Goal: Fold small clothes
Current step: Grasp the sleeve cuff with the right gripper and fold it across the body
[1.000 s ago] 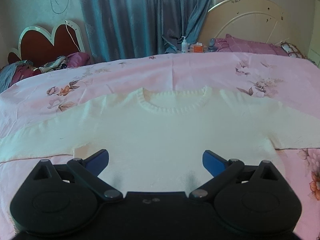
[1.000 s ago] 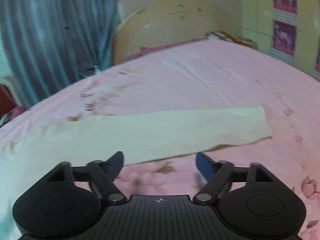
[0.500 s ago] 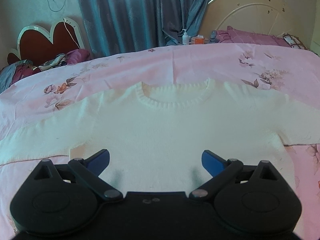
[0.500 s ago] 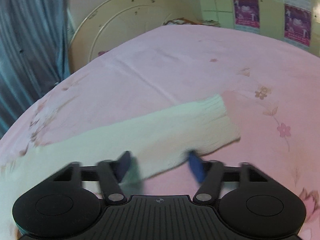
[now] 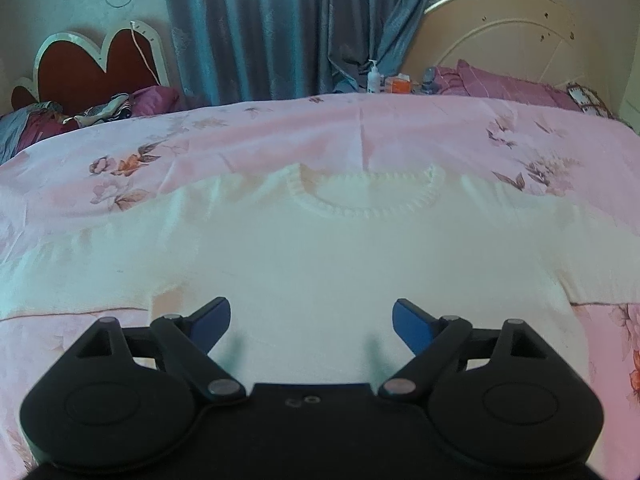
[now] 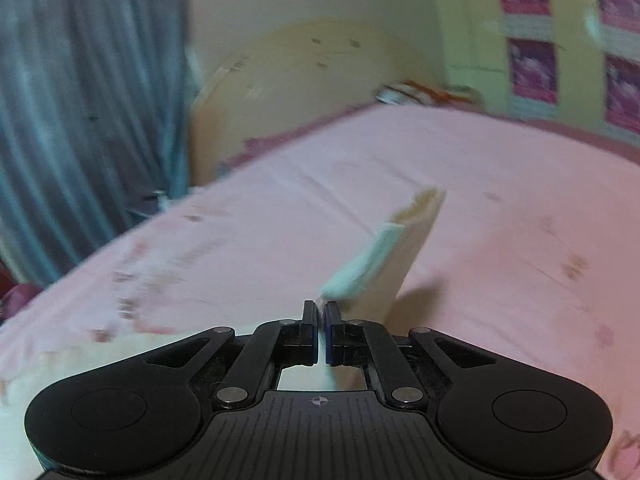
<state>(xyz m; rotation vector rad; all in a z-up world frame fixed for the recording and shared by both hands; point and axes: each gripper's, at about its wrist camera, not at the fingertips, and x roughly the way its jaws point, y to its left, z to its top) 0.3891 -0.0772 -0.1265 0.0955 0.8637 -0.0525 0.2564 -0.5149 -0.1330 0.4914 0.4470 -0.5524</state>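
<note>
A cream knit sweater lies flat on the pink floral bedspread, neck hole toward the far side and both sleeves spread out. My left gripper hovers over the sweater's lower body; its blue jaws are closing with nothing gripped between them. In the right wrist view my right gripper is shut on the sweater's sleeve. The cuff end sticks up and away from the pads, lifted off the bed. That view is blurred by motion.
A cream headboard and purple pillows stand at the far right. A red heart-shaped headboard with piled clothes is at the far left. Blue curtains hang behind, with small bottles below them. Bare pink bedspread surrounds the sleeve.
My right gripper closed on the sleeve near its cuff and raised it off the bed. My left gripper's jaws narrowed slightly and it drifted a little over the sweater.
</note>
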